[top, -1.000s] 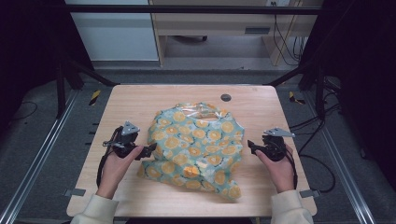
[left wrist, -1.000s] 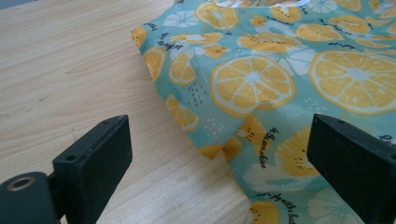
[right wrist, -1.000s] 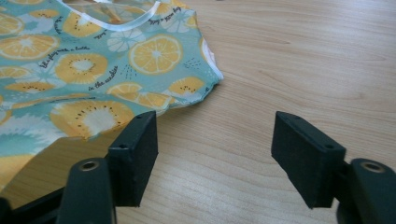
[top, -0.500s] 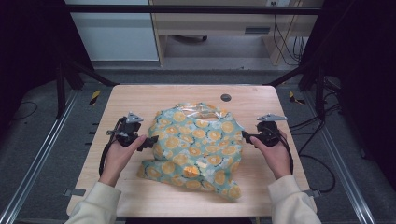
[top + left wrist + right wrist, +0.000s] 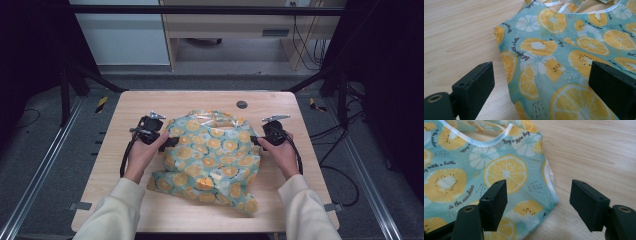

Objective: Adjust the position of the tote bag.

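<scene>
Left claw (image 5: pixel 170 142) at 9 o'clock of the citrus-print cloth (image 5: pixel 210 160), jaws apart, straddling its edge; cloth lies crumpled mid-worktop (image 5: pixel 150 102), white-trimmed opening (image 5: pixel 212 119) at 12; right claw (image 5: pixel 254 140) at 3 o'clock, jaws apart over the hem; risk: thin fabric, a shallow bite grabs one layer or slips, so it bunches instead of spreading.

I'm working in what looks like a lab or test room: my wooden tabletop (image 5: pixel 150 105) stands inside a black metal frame (image 5: pixel 200 9), cables (image 5: pixel 330 135) trail over the grey floor (image 5: pixel 40 145), and plain office furniture (image 5: pixel 225 25) stands beyond.
</scene>
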Motion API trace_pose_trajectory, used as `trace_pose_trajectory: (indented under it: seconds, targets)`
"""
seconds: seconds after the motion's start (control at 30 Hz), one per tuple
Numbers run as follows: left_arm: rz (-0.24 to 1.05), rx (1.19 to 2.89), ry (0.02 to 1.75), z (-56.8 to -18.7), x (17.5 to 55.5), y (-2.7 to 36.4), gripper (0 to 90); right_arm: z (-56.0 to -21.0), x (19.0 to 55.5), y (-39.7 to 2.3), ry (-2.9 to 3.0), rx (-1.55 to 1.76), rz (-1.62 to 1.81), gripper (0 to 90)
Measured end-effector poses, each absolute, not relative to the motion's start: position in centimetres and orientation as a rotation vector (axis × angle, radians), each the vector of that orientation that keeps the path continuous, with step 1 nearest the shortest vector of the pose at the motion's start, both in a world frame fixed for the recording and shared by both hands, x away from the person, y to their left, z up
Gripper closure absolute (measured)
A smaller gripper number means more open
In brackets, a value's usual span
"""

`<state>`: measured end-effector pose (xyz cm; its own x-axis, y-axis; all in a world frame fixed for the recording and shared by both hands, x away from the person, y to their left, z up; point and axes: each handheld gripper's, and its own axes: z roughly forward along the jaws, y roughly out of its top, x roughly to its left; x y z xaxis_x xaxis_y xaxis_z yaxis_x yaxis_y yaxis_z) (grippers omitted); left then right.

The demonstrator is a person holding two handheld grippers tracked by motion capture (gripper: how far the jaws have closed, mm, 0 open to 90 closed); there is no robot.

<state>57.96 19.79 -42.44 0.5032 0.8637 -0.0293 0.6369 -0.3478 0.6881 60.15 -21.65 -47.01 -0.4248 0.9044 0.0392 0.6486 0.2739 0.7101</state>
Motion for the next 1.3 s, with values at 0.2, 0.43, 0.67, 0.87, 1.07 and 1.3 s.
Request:
trace_pose_trajectory:
  seconds: [0.2,0.43,0.67,0.87,1.07,1.3]
  targets:
    - [0.462,2.090,1.227,-42.2,57.7,20.4,5.2,-47.6,60.5,-21.1,2.188,1.397,0.933,28.0]
    - [0.472,2.075,1.215,-41.9,57.4,20.5,5.2,-48.5,60.8,-20.3,2.219,1.358,0.877,28.8]
    - [0.487,2.097,1.206,-42.1,57.4,20.3,5.2,-49.0,61.0,-20.4,2.220,1.368,0.867,27.7]
    - [0.489,2.094,1.211,-42.2,57.1,20.3,5.2,-49.2,60.9,-20.0,2.253,1.346,0.855,29.2]
    - [0.495,2.076,1.213,-42.0,57.1,20.6,5.2,-49.4,60.9,-20.0,2.257,1.351,0.846,35.7]
    - [0.489,2.071,1.221,-41.9,57.0,20.9,5.2,-49.4,60.9,-19.9,2.266,1.332,0.849,44.5]
